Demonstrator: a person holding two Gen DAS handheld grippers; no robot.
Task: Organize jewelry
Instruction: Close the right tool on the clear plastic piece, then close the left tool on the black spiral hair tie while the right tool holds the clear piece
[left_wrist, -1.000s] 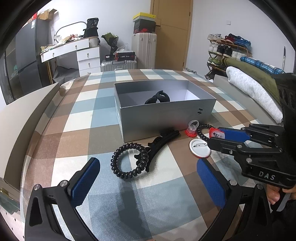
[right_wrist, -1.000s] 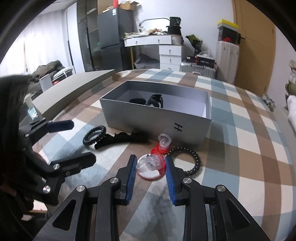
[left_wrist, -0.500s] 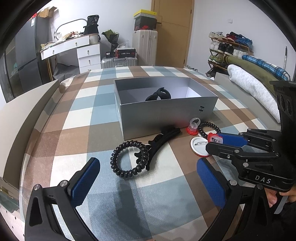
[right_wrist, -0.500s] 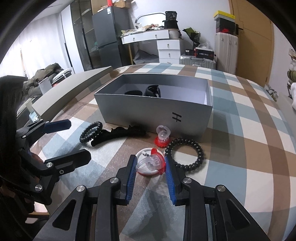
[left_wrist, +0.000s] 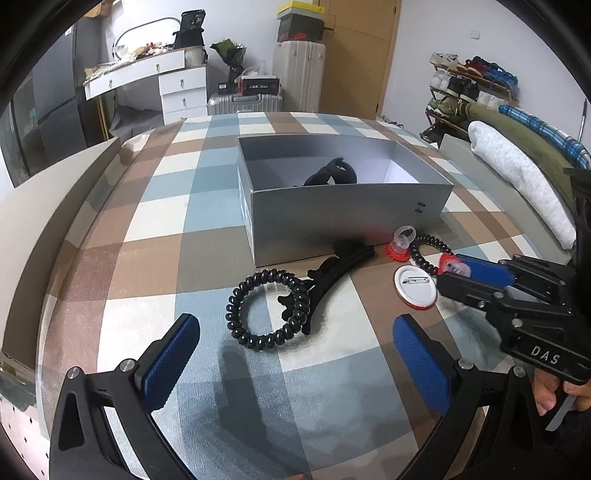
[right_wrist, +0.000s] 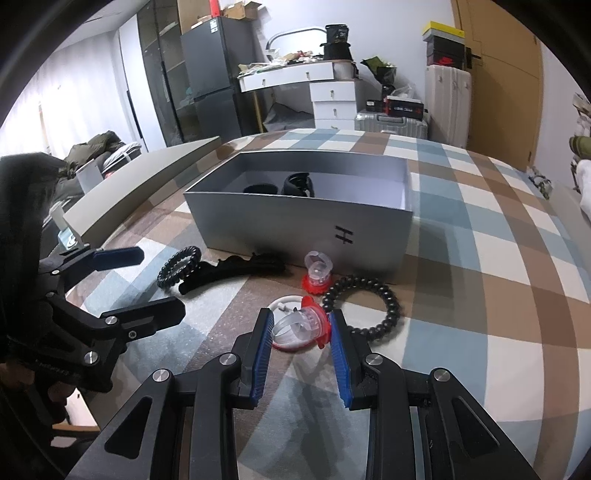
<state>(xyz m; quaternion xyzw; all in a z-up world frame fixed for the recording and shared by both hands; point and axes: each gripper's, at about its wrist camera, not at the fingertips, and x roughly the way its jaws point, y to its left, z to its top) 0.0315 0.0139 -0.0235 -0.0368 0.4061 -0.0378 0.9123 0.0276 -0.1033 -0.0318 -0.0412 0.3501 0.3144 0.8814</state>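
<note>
My right gripper (right_wrist: 301, 325) is shut on a red and clear plastic toy ring (right_wrist: 301, 326), held a little above the checked cloth; it also shows in the left wrist view (left_wrist: 452, 266). My left gripper (left_wrist: 295, 343) is open and empty, near a black spiral hair tie (left_wrist: 267, 308) and a black hair claw (left_wrist: 332, 275). A second red and clear ring (right_wrist: 316, 273), a white pin badge (left_wrist: 415, 287) and a black bead bracelet (right_wrist: 364, 306) lie in front of the grey open box (left_wrist: 347, 225). Black hair pieces (left_wrist: 332, 173) lie inside the box.
The box lid (right_wrist: 147, 184) lies on the left of the table. A rolled white and green bedding pile (left_wrist: 517, 173) runs along the right edge. Drawers, suitcases and a fridge stand beyond the table's far edge.
My right gripper has lifted and drawn back a little with the toy ring in it, away from the box. My left gripper has hardly moved.
</note>
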